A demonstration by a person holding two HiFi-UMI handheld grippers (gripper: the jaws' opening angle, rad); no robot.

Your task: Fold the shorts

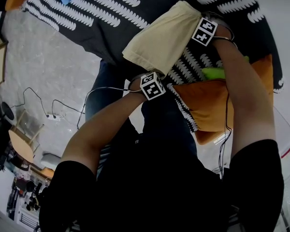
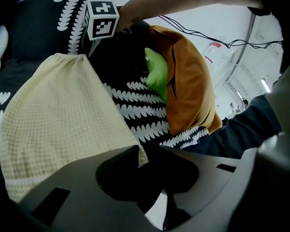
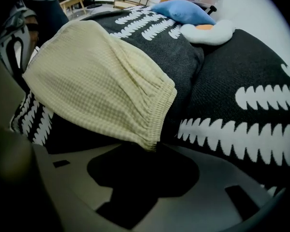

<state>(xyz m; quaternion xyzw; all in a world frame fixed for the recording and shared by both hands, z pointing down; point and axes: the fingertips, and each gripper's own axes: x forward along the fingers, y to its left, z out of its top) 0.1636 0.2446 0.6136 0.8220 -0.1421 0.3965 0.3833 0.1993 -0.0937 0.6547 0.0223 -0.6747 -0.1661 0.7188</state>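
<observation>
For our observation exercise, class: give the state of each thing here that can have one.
shorts: folded over, lying on the patterned bedspread
left gripper: jaws open, shorts' corner at their mouth
right gripper: jaws open, waistband corner at their mouth
orange cushion: lying on the bedspread, green item tucked against it

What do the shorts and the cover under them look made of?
Shorts: pale yellow waffle-weave cloth, likely cotton, matte; a fine grid texture and gathered waistband show. Cover: dark matte fabric, white printed pattern; fibre unclear.
</observation>
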